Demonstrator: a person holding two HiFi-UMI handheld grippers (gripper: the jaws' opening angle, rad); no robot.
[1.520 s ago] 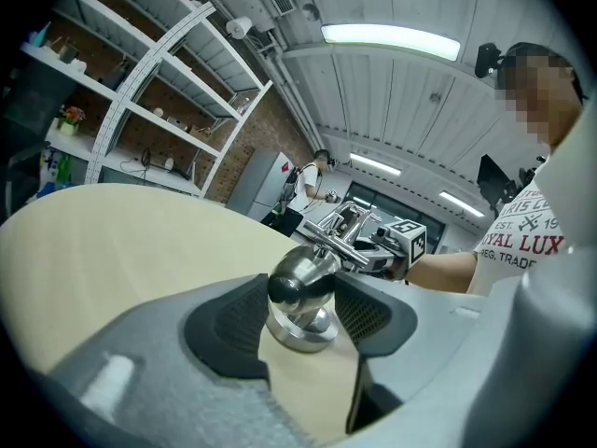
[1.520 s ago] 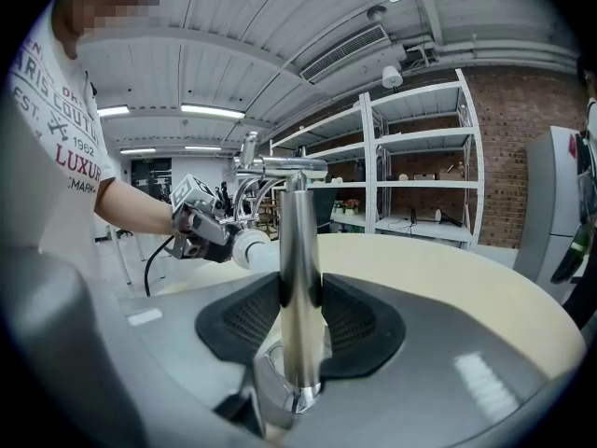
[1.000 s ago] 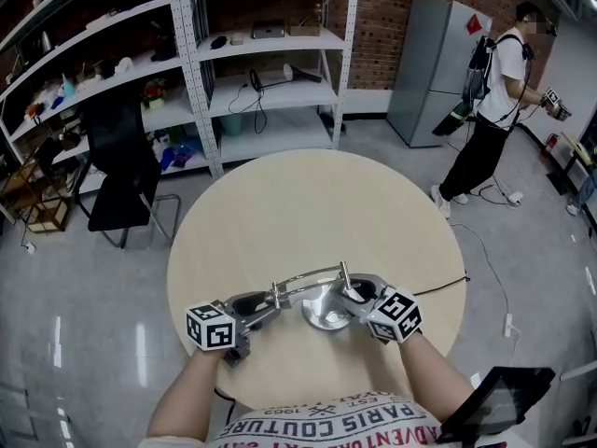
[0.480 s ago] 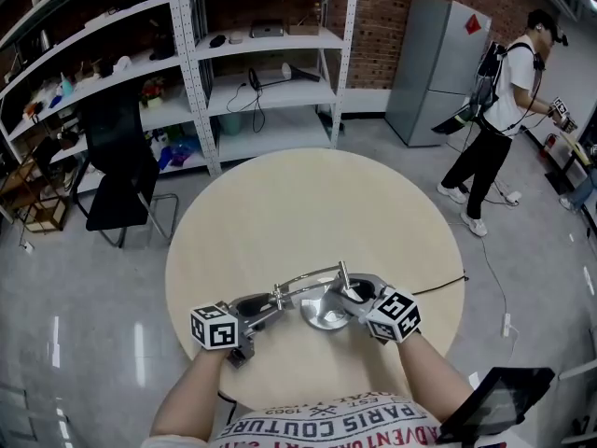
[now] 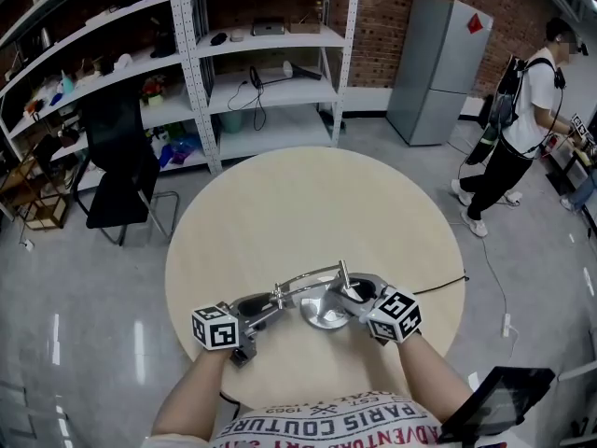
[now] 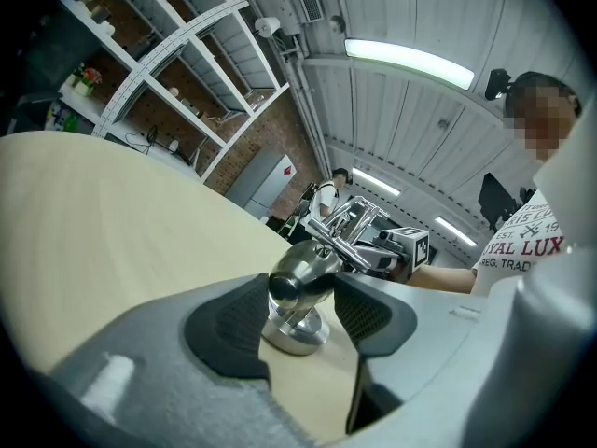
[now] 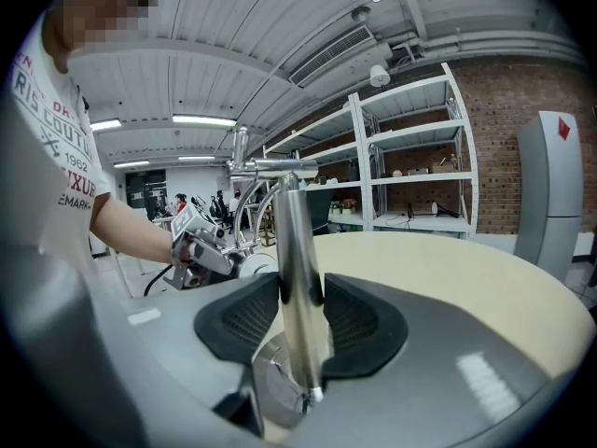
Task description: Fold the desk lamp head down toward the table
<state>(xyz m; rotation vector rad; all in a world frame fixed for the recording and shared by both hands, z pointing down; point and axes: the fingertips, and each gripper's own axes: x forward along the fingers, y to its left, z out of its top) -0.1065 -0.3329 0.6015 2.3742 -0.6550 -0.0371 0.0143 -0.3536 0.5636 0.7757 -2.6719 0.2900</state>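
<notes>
A round pale surface (image 5: 308,194) carries the desk lamp (image 5: 326,312), whose chrome base sits close to the near edge, a little right of its middle. A dark cable (image 5: 438,286) runs from the lamp's side over the right edge to the floor. Beyond the far edge stand metal shelving (image 5: 270,63) and a black chair (image 5: 126,171) to the left. A tall grey fridge (image 5: 434,68) stands against the brick wall (image 5: 410,7), and a person (image 5: 522,129) stands well off to the right. A dark tablet-like device (image 5: 490,404) shows past the near right edge.

The lamp's post (image 7: 297,278) stands upright on the base. From its top the arm (image 5: 308,278) runs toward the left edge, drifting slightly to the near edge, so the lamp's long axis lies roughly along the near edge. The lamp head (image 6: 300,273) is at the arm's left end, its rounded chrome back toward the left gripper's camera. Which way its opening faces I cannot tell.

The left gripper (image 6: 303,295) has its fingers set fairly wide, both pads against the sides of the lamp head. The right gripper (image 7: 300,320) has the post between its fingers. They have just been opening a little, yet both pads touch the post just above the base.
</notes>
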